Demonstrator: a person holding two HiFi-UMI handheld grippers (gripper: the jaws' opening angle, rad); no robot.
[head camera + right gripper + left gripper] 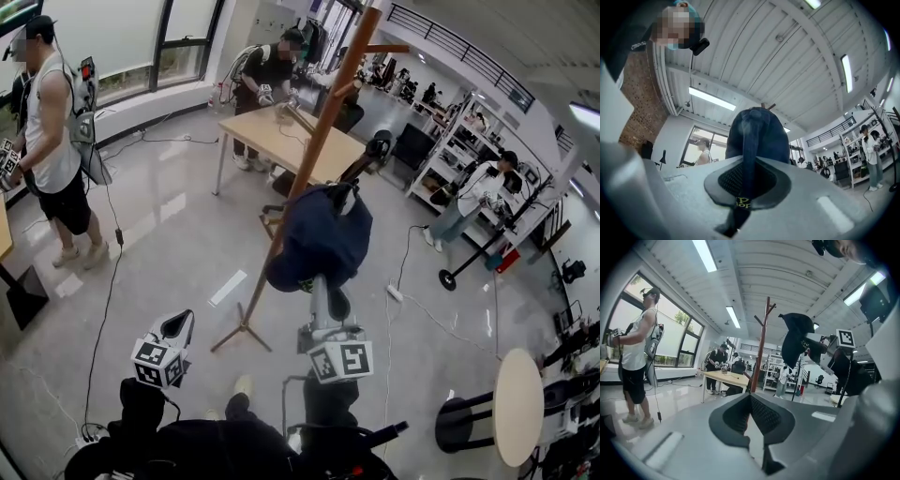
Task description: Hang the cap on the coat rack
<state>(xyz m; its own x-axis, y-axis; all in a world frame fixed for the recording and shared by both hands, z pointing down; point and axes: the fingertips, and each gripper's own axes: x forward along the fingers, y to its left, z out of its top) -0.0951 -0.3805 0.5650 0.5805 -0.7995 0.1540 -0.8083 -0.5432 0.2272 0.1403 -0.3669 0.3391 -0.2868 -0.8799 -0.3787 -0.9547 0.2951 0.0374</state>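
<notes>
The wooden coat rack (309, 169) leans up through the middle of the head view, its feet on the floor. A navy cap (319, 239) hangs against the pole about halfway up. My right gripper (321, 286) reaches up from below and is shut on the cap's back strap (749, 159). In the right gripper view the cap (757, 133) fills the space above the jaws, and a rack peg (767, 107) peeks over it. My left gripper (177, 325) hangs low to the left of the rack's base, shut with nothing in it (750, 399). In its view the rack (761, 348) and the cap (794, 336) stand ahead.
A wooden table (272, 141) stands behind the rack with a person (270, 75) working at it. Another person (52, 141) stands at the left and a third (473, 197) by the shelves (469, 131) at the right. A cable (105, 309) trails across the floor. A round table (517, 405) sits at the lower right.
</notes>
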